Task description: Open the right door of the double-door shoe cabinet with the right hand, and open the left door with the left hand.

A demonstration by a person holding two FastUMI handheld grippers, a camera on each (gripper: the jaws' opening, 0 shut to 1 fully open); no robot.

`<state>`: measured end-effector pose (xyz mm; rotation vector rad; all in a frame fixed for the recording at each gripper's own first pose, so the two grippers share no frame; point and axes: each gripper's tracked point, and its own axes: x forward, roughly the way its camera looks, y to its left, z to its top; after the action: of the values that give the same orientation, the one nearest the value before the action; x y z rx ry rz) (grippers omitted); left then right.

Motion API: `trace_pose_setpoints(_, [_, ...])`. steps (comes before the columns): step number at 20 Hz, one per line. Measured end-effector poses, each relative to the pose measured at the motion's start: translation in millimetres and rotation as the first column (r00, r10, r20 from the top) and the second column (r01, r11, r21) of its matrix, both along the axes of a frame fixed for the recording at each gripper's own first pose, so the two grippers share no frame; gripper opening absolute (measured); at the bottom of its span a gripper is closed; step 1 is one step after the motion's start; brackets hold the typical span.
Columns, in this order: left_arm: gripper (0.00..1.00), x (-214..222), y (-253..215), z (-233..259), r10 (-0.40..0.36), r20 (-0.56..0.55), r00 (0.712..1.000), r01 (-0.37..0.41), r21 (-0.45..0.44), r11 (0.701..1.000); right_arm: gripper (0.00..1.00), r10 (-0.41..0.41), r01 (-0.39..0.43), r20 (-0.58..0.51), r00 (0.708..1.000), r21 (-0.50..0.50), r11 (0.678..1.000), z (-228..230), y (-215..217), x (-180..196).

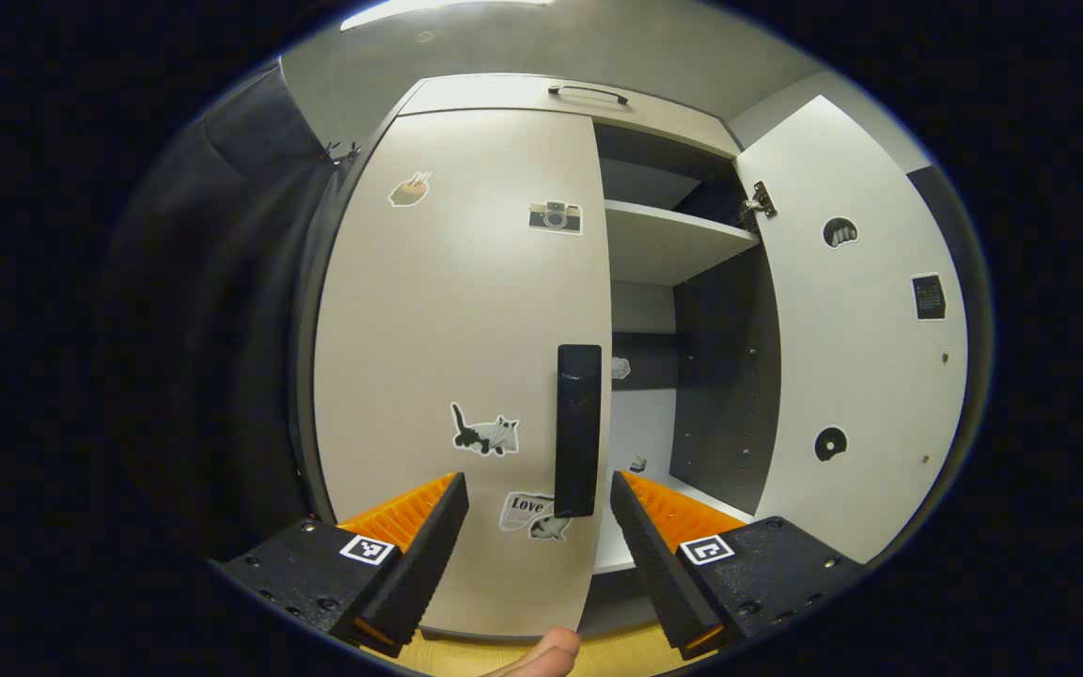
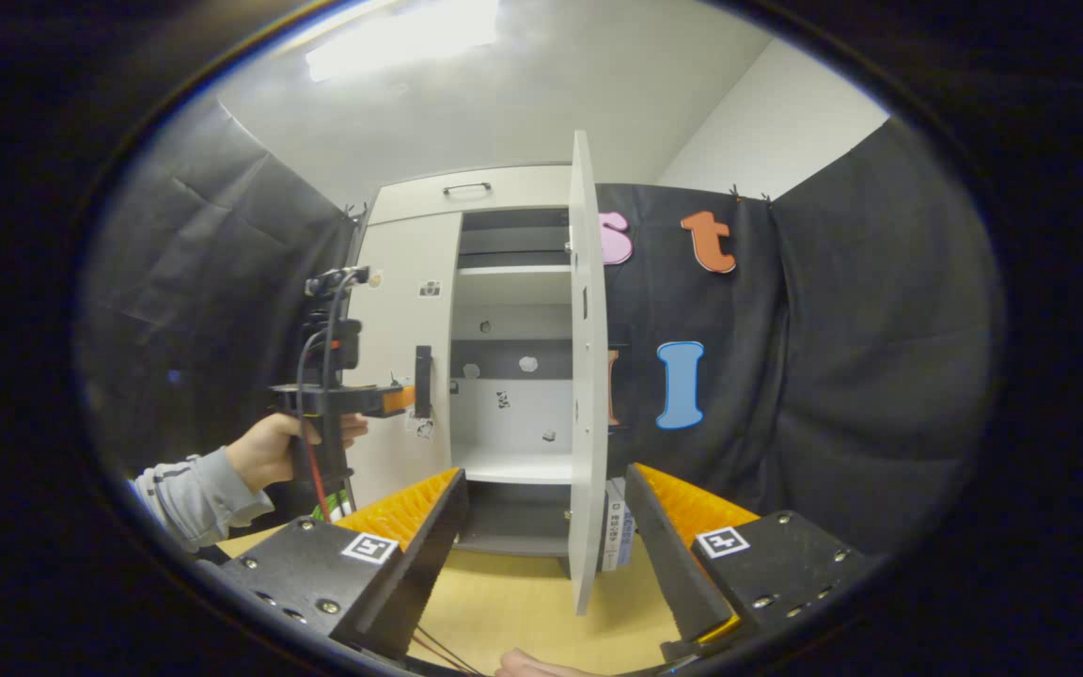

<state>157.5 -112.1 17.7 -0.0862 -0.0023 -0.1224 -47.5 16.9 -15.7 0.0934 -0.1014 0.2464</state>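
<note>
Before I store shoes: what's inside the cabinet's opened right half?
White shelf, small stickers on the back panel, no shoes visible. The closed left door hides the other half.

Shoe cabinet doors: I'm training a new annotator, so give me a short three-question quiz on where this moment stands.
1. True or false: the right door stands swung open.
2. The left door is: A) shut B) wide open C) removed.
3. What black part sits between the open fingers of the left claw?

Key: 1 true. 2 A. 3 The left door's handle; the fingers are spread to either side of it, not yet pressing.
</note>
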Motion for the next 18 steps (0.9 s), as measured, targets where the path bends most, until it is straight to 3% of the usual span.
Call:
trace_pose_setpoints(3, [0.92,24.3,-4.2,4.4,0.013,-0.019,1.000,-0.014,-0.030,0.999,0.96,0.020,-0.021,-0.007,1.000,-0.039,0.999,-11.7,6.0,-3.2])
trace_pose_setpoints(8, [0.95,47.9,-11.8,4.9,0.021,-0.019,1.000,-0.020,0.040,0.999,0.98,0.008,-0.008,0.004,1.000,-0.028,1.000,-9.1,4.1,-7.0])
trace_pose_setpoints(13, [0.89,63.8,-4.6,-5.1,0.076,-0.050,0.996,-0.071,0.086,0.994,0.98,-0.011,0.011,0.007,1.000,0.013,1.000,-7.5,3.0,-9.5])
trace_pose_setpoints(14, [0.80,62.7,-5.3,-4.2,0.082,-0.056,0.995,-0.077,0.092,0.993,0.98,-0.013,0.013,0.008,1.000,0.021,1.000,-6.7,2.6,-10.0])
trace_pose_setpoints(18, [0.78,64.0,-10.3,-5.7,0.088,-0.089,0.992,-0.073,0.152,0.986,0.98,-0.032,0.032,-0.002,0.999,0.025,0.999,-9.1,1.3,-11.9])
